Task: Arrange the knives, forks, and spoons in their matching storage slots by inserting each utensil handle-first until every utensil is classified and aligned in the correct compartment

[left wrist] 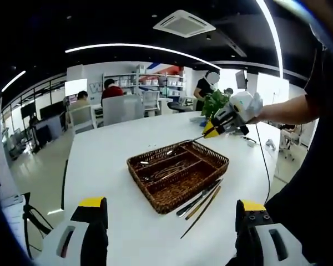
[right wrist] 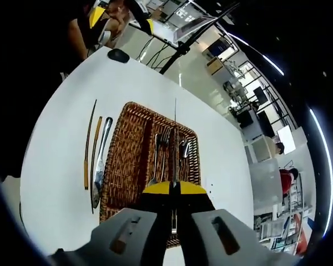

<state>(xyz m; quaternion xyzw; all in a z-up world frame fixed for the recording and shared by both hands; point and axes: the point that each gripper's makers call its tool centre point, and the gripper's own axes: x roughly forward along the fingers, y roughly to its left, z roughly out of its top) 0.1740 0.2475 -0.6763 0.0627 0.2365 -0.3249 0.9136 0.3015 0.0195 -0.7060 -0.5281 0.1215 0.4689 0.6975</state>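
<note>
A brown wicker tray (left wrist: 134, 166) with long compartments sits mid-table. Forks (right wrist: 160, 152) lie in its middle slot and spoons (right wrist: 186, 149) in the slot to the right. Three long utensils (left wrist: 202, 198) lie on the table beside it, among them a knife (right wrist: 101, 160) and a brown-handled piece (right wrist: 95, 149). My right gripper (right wrist: 175, 188) is shut on a thin metal utensil (right wrist: 175, 138) that points out over the tray; I cannot tell which kind it is. The right gripper (left wrist: 211, 132) hangs over the tray's far edge. My left gripper (left wrist: 171, 204) stands open before the tray, holding nothing.
The white table (left wrist: 100, 166) runs far back, with a potted plant (left wrist: 213, 102) and a cable (left wrist: 263, 160) on its right side. A small dark object (right wrist: 117, 55) lies beyond the tray. People sit at desks behind. The floor drops off at the left.
</note>
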